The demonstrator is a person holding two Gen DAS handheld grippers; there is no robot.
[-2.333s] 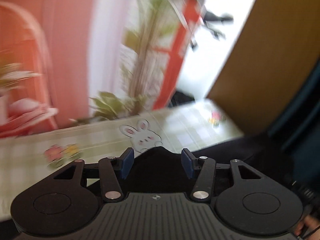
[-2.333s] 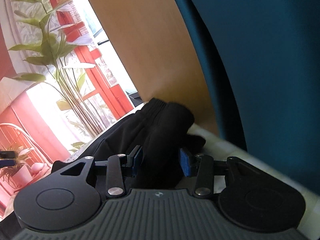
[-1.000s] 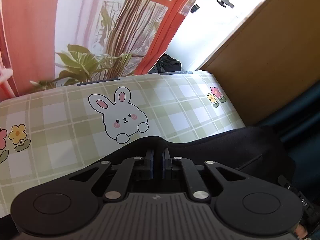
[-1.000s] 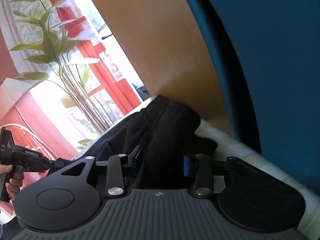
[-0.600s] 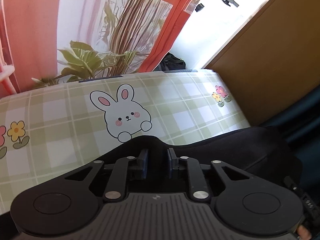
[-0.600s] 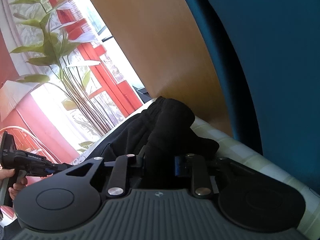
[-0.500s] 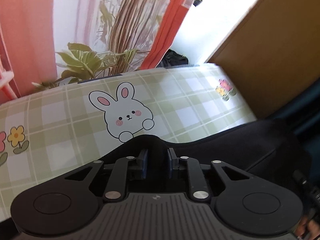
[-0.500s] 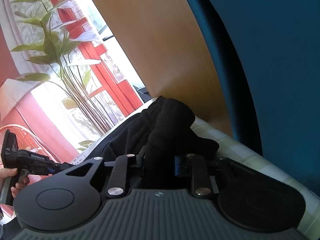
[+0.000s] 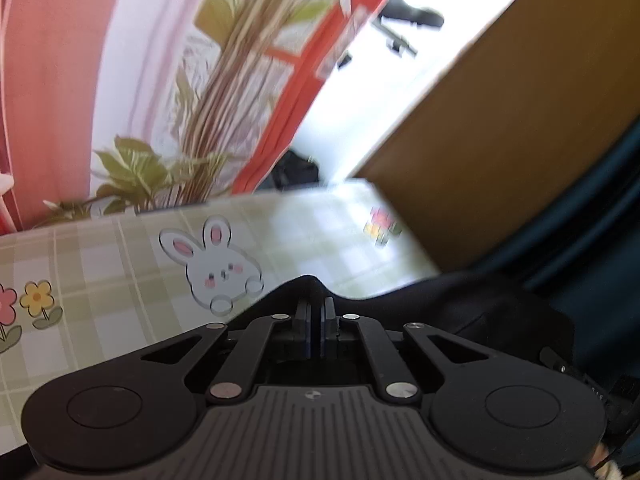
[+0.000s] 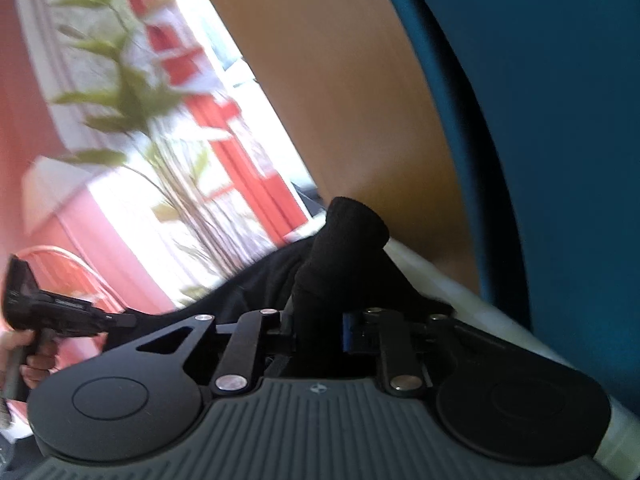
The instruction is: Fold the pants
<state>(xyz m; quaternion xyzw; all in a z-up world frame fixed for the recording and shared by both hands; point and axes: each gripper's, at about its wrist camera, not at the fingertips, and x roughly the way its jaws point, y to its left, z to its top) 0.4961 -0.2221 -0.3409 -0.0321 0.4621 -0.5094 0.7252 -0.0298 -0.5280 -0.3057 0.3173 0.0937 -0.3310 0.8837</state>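
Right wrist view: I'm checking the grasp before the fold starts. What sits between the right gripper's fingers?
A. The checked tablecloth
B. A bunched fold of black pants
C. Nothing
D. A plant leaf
B: the right gripper is closed on a bunched fold of the black pants, which stands up between its fingers.

Motion-blurred plant and flower print; pants hem behind gripper body.

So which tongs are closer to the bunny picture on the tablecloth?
Left. The left tongs sit just below the bunny picture, pinching the black pants. The right tongs grip a bunch of pants, bunny out of sight.
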